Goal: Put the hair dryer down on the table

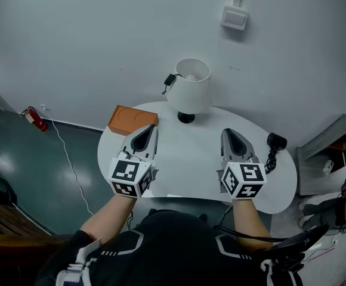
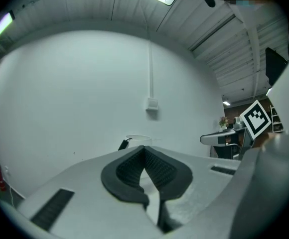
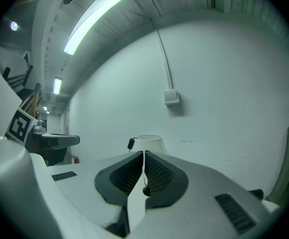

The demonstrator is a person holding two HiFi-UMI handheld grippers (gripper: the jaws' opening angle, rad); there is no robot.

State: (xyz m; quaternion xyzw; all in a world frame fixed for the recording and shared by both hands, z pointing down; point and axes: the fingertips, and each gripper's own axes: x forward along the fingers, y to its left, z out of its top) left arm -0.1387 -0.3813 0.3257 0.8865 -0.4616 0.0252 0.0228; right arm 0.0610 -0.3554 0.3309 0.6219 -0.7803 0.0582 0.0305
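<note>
Already the hair dryer [image 1: 275, 142] lies on the table [image 1: 185, 159], close to its right edge, with its black cord trailing beside it toward the near side. Neither of your tools touches it. Your left gripper [image 1: 147, 133] hangs over the near-left part of the table, and its own view shows the two ribbed pads pressed together with nothing between them. Your right gripper [image 1: 231, 137] hangs over the near-right part, just left of the dryer and apart from it. Its pads too meet along one thin seam and carry nothing.

So, judging from how things lie, the setting-down is done: the dryer rests on the tabletop and you have let go of it. It sits rather near the right rim, though no part of the body looks to overhang; the cord is too small to follow to its end.

Nothing else seems to need your attention. The lamp [image 1: 189, 88] stands at the far edge, and the orange box [image 1: 131, 119] lies at the far-left edge, both well apart from the dryer.
</note>
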